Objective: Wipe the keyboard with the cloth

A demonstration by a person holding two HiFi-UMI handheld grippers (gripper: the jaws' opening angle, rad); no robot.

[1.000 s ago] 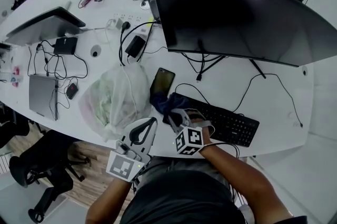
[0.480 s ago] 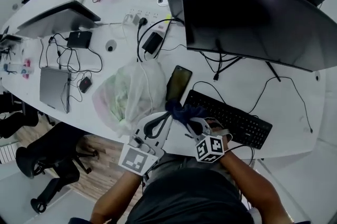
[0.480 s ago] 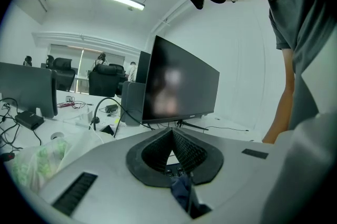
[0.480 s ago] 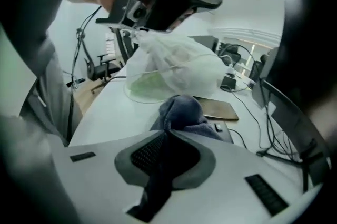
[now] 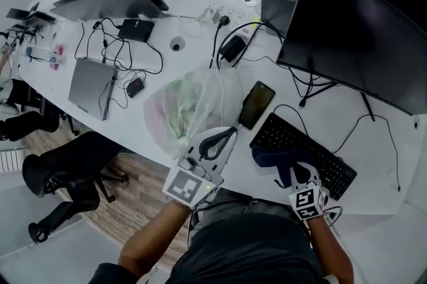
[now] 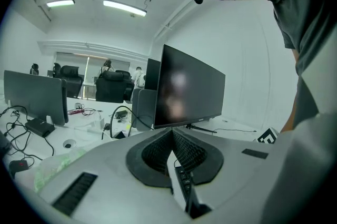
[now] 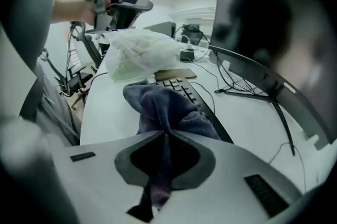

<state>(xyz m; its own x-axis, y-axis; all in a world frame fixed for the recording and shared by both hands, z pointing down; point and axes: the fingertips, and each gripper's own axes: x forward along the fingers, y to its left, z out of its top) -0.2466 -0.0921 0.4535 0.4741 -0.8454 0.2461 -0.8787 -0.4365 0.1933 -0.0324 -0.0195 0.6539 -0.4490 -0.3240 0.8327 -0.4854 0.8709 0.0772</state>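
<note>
We're pinching the dark cloth [image 5: 272,157] in the right gripper [image 5: 287,173] on the keyboard [image 5: 320,161]. The left gripper [image 5: 230,133] is closed and empty. It's a thin pinch, so the cloth might slip out mid-wipe.

Long ceiling tube lamps [image 6: 124,6] threw cool, even light over me, so the white curved bench [image 5: 183,66] showed bright with barely a shadow. The wide black curved monitor screen [image 6: 189,89] held a pale smear of glare. Both close views bowed hard toward dark, rounded corners, and my grey fingers [image 7: 189,160] sat soft and out of focus near the lens.
</note>
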